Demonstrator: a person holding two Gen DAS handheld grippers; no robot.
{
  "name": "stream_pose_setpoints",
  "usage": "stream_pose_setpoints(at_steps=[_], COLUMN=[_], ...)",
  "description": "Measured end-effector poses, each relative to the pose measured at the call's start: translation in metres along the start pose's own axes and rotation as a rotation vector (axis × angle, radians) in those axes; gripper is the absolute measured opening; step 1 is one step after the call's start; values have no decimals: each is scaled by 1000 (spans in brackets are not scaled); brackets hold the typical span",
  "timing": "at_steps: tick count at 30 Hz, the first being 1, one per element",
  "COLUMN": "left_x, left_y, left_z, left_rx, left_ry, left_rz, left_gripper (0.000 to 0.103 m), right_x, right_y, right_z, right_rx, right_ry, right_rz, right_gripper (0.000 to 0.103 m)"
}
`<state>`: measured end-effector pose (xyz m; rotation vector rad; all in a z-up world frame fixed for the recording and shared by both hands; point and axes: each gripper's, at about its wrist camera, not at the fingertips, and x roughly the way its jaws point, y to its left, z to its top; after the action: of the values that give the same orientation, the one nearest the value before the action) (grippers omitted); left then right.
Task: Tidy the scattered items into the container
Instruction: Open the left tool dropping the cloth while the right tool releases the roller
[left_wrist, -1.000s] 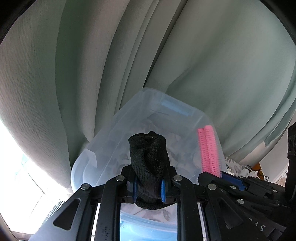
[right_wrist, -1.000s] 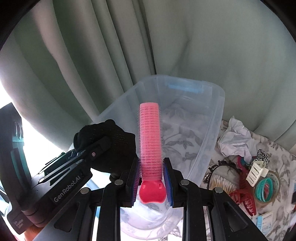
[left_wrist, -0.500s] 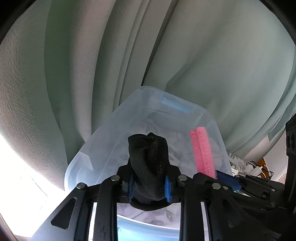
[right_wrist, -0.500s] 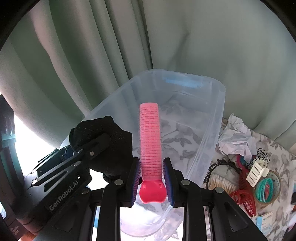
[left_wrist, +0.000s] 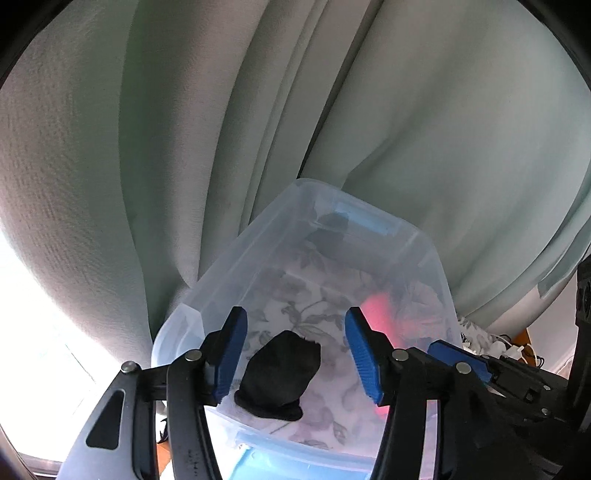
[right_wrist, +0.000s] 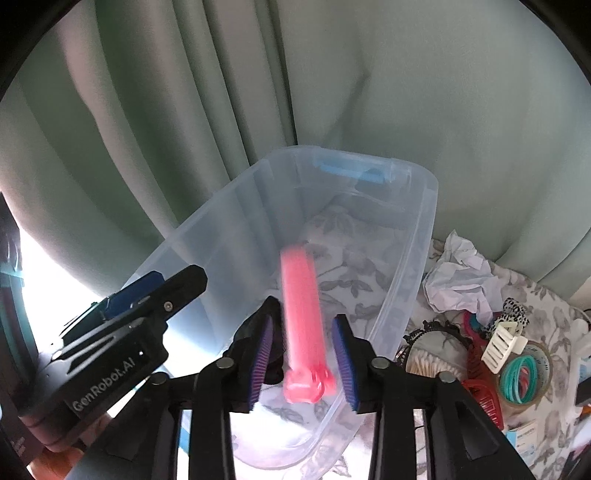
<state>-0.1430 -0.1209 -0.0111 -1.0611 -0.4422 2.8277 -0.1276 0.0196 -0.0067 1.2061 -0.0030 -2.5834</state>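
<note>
A clear plastic bin (left_wrist: 221, 266) (right_wrist: 424, 229) stands on a floral cloth before green curtains. My left gripper (left_wrist: 293, 354) is open above the bin's near end; a black fabric bundle (left_wrist: 279, 376) lies free between and below its pads, inside the bin. My right gripper (right_wrist: 303, 360) is open too; a pink hair roller (right_wrist: 301, 325), blurred by motion, is loose between its pads over the bin. The roller shows as a pink blur in the left wrist view (left_wrist: 376, 314).
To the right of the bin lie crumpled white paper (right_wrist: 461, 273), a red hair claw (right_wrist: 480, 387), a white hair clip (right_wrist: 502, 343), teal hair ties on a tape roll (right_wrist: 521, 373) and a tub of cotton swabs (right_wrist: 428, 362). Curtains hang close behind.
Both grippers have opened. The black bundle has dropped out of the left gripper into the bin. The pink roller has left the right gripper's grip and is falling.
</note>
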Motion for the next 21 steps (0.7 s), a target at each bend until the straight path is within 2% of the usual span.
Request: stream_pose_setpoints(at_steps=[1,3,11,21], left_x=[-4,-9,-28,-87], left_y=[2,3,-3,-39], left_z=[2,3,7,17], left_rx=[1,4,20,81], left_ry=[-4,-10,-34,-99], left_rz=[-1,-6,-16,-27], left_gripper=[57,57,57,59], right_x=[-3,-6,-30,-93], right_y=[1,0,5,0], right_z=[0,0,5,1], right_rx=[2,10,7,21], right_ry=[-4,-9,-39,-140], right_rz=[-2,0,3,0], right_gripper=[49,52,52,55])
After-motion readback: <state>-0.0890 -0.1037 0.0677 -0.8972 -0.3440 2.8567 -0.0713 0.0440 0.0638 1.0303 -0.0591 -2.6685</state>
